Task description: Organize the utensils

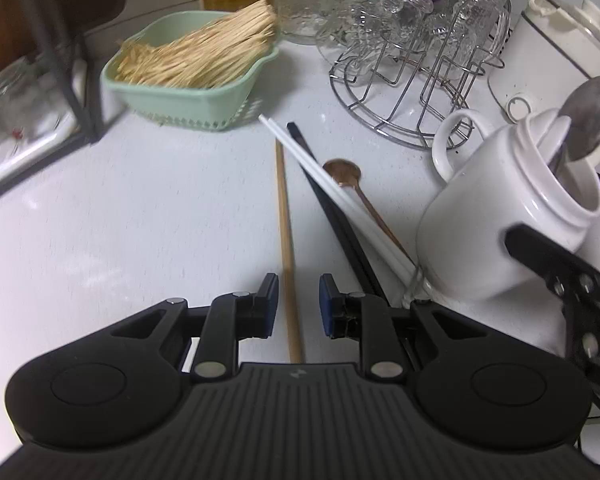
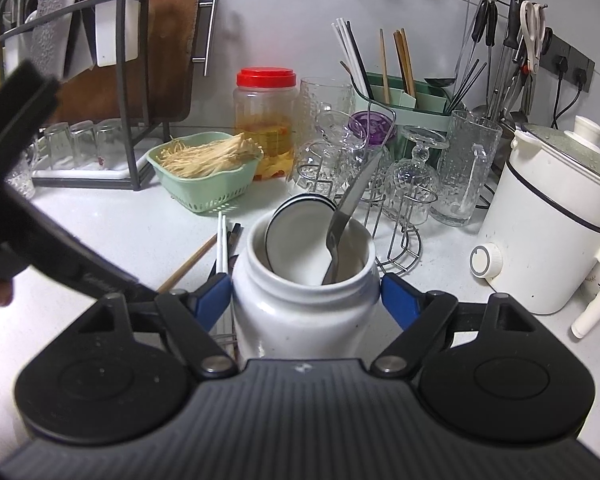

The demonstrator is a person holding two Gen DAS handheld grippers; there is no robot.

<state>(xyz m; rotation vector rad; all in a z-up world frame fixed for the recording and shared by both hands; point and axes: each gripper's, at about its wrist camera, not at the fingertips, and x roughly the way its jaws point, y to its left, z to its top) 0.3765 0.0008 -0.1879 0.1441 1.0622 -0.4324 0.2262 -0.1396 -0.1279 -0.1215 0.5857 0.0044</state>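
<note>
A wooden chopstick (image 1: 286,240) lies on the white counter and runs between the blue pads of my left gripper (image 1: 299,304). That gripper is open and its pads stand clear of the stick. Just to the right lie two white chopsticks (image 1: 332,192), black chopsticks (image 1: 340,220) and a copper spoon (image 1: 342,172). My right gripper (image 2: 306,296) is shut on a white ceramic jar (image 2: 304,308), with a pad pressed on each side. A metal spoon (image 2: 348,216) and a white spoon (image 2: 296,236) stand in the jar. In the left wrist view the jar (image 1: 500,216) leans, with its handle to the left.
A green basket (image 1: 196,64) of pale stalks sits at the back left. A wire rack of glasses (image 1: 420,60) stands behind the utensils. A white electric pot (image 2: 552,216) is on the right. A green utensil holder (image 2: 404,96), a red-lidded jar (image 2: 266,120) and a dish rack (image 2: 80,80) line the wall.
</note>
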